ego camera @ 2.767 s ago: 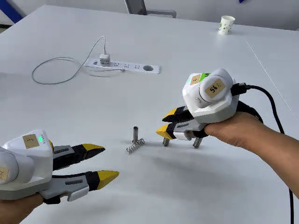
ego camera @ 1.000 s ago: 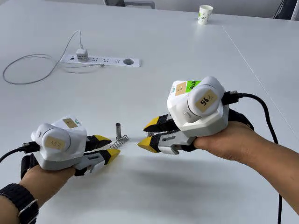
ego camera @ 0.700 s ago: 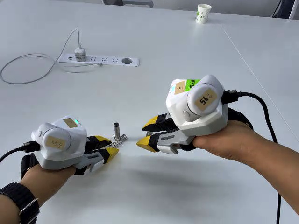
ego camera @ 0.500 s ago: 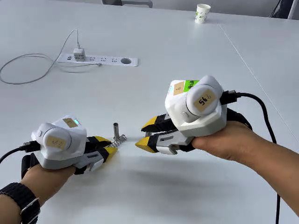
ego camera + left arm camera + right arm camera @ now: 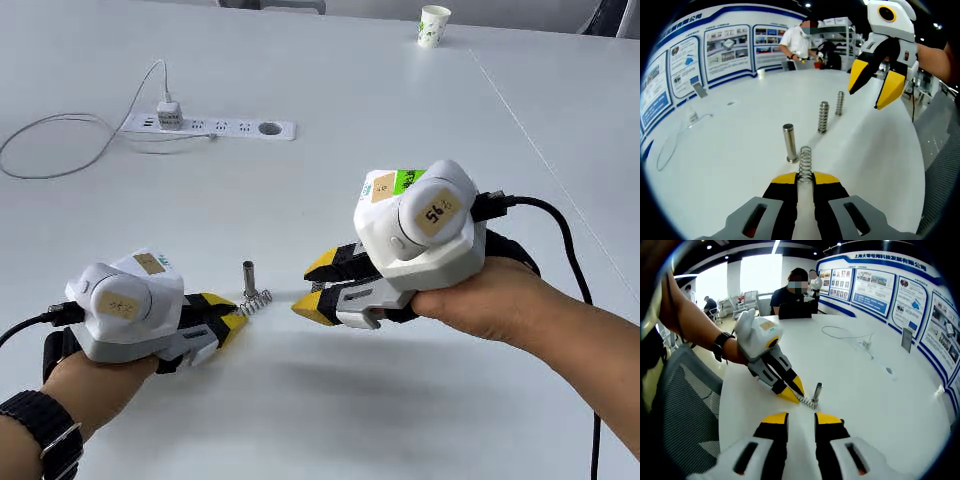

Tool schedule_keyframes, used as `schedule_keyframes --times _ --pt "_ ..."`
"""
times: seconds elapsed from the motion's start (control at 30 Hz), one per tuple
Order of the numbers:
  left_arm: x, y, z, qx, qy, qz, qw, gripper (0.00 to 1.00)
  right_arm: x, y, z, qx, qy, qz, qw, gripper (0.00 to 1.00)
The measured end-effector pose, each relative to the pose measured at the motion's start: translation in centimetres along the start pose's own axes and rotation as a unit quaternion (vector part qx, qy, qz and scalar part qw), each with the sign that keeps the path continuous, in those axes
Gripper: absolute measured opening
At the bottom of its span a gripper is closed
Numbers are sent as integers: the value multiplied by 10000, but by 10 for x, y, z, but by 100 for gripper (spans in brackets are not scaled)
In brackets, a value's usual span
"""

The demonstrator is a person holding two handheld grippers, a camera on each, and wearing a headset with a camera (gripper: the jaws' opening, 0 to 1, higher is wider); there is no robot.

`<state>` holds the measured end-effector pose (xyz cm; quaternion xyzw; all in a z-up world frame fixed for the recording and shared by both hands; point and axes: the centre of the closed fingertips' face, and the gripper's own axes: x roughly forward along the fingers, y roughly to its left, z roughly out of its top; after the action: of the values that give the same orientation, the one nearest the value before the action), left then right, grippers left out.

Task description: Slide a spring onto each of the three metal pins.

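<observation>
Spring (image 5: 257,300) stretches nearly flat over the white table (image 5: 400,130), its near end pinched between the yellow tips of the left gripper (image 5: 230,318). That gripper's jaws are almost together, with just the coil's width between them. It sits at the lower left of the head view, in a left hand (image 5: 95,385) with a dark wristband (image 5: 40,435). Farther up the table behind it lies a white power strip (image 5: 215,127) with a white charger (image 5: 168,110) plugged into it.

In the left gripper view the spring runs straight forward from the tips. Its far end stops just beside the foot of the bare pin (image 5: 248,277), which stands upright; whether the two touch I cannot tell. Right of that pin, the same view shows a second pin (image 5: 823,117) and a third pin (image 5: 840,103), both upright, each with a coil round it.

Next comes the right gripper (image 5: 315,287), held above the table near the bare pin and pointing left toward it. Its jaws stand moderately apart with nothing between them. Far up the table past it stands a paper cup (image 5: 431,25), well apart from everything else. The right hand (image 5: 480,300) grips that gripper's body, and a black cable (image 5: 560,225) leaves its back end toward the right.
</observation>
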<state>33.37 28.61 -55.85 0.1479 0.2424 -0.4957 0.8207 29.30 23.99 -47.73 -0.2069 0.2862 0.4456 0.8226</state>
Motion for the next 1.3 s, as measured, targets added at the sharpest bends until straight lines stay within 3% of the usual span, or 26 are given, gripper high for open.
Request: schedule_keyframes --times 0.27,0.47,1.07,1.3 --pt "-9 -5 -6 7 -6 -38 10000 10 3 2 -1 -11 33 47 10000 21" --pt "-21 -15 -3 110 -83 -155 9998 10 7 7 -4 -35 86 149 9998 21" --pt "-57 -58 28 516 -635 -719 9941 10 11 31 -6 -135 145 691 9974 21" --pt "-65 -68 37 633 -832 -863 9908 10 10 39 -5 -148 133 898 9958 21"
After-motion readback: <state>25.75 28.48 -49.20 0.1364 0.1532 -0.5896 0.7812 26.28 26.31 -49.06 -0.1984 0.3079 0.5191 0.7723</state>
